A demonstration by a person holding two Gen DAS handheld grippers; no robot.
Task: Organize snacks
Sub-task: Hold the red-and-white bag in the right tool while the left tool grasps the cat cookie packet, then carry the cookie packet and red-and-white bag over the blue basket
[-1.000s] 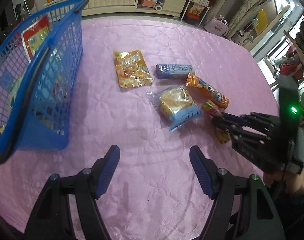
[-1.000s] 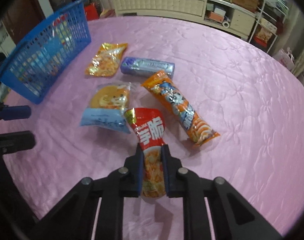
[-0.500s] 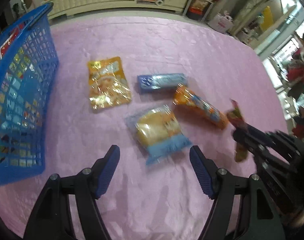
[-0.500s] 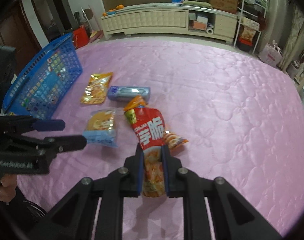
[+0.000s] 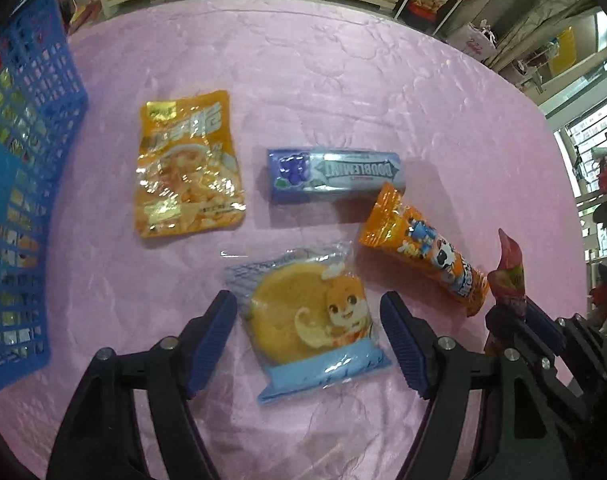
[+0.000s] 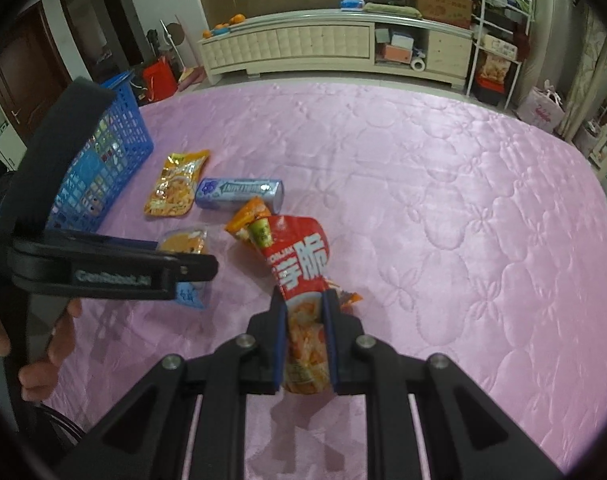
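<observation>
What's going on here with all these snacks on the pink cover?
A person is sorting snacks with a two-finger tool in each hand. The right tool is shut on a red snack bag, held up off the pink cover. The left tool is open, straddling a clear-wrapped round cake. A yellow pouch, a Doublemint pack and an orange tube pack lie loose near the blue basket.

My right tongs pinch the red snack bag at lower centre, lifted above the pink quilted cover, while my left tongs reach in from the left, below the blue basket.
</observation>
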